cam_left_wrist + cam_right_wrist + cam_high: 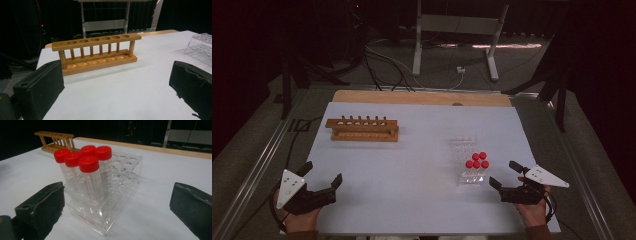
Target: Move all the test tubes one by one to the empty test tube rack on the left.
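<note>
A wooden test-tube rack with a row of empty holes stands on the white table sheet at the left rear. To the right, a clear plastic rack holds several red-capped tubes at its near end. My left gripper is open near the front left edge and faces the wooden rack. Close beside the clear rack's near right corner, my right gripper is open, its jaws wide apart with nothing between them.
The white sheet covers a wooden tabletop whose far edge shows. Metal rails run along both sides. Beyond the table are a grey stand and cables on the floor.
</note>
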Motion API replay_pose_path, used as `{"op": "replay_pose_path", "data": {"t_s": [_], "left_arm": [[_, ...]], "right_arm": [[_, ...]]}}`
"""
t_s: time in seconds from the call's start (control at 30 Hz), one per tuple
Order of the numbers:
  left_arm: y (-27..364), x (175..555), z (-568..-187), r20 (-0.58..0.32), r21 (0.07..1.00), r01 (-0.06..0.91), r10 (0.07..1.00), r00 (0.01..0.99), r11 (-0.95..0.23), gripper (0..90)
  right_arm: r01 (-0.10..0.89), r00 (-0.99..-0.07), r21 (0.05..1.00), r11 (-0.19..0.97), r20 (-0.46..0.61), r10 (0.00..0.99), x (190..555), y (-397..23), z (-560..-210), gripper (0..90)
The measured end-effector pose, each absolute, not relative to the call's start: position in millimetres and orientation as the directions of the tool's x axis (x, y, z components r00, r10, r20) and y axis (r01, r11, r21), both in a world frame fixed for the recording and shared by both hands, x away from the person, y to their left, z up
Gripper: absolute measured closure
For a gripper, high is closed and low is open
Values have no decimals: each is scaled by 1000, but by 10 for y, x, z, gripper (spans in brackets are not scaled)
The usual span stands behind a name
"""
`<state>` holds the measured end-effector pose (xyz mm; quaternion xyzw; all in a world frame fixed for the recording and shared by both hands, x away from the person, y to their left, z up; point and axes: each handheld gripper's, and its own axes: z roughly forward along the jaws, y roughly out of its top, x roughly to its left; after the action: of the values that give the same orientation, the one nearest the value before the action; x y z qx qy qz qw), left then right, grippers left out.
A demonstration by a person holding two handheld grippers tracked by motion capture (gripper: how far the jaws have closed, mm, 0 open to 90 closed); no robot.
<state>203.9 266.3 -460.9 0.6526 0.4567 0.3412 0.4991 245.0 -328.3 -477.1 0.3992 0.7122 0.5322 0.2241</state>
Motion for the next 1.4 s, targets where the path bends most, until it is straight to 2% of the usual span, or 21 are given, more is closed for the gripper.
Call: {"op": "replay_pose_path", "data": {"t_s": [0.37,0.5,0.53,0.67,0.83,1.03,1.27,1.4], "left_arm": [[2676,2034,-4633,-22,963,260,946,323,-67,5],[2667,2040,-4643,-26,962,265,947,319,-63,5],[2666,2038,-4644,-26,962,265,948,318,-63,5],[2668,2041,-4663,-32,960,273,949,314,-58,5],[2648,2058,-4693,-32,956,287,948,317,-64,5],[2615,2076,-4709,-18,952,294,945,328,-84,5],[2622,2077,-4713,-25,952,295,944,329,-78,5],[2623,2073,-4710,-23,952,296,943,331,-80,5]], "right_arm": [[307,-583,945,113,93,807,2422,-3283,-4642,12],[296,-610,943,155,61,790,2403,-3191,-4551,107],[296,-610,943,155,61,790,2403,-3191,-4551,107],[271,-629,942,199,17,778,2396,-3085,-4544,293],[285,-661,925,250,1,750,2451,-3006,-4575,541],[317,-662,909,270,8,749,2540,-2957,-4644,660],[335,-656,898,285,5,755,2625,-2903,-4705,732],[320,-651,902,291,-13,759,2611,-2900,-4681,740]]}}
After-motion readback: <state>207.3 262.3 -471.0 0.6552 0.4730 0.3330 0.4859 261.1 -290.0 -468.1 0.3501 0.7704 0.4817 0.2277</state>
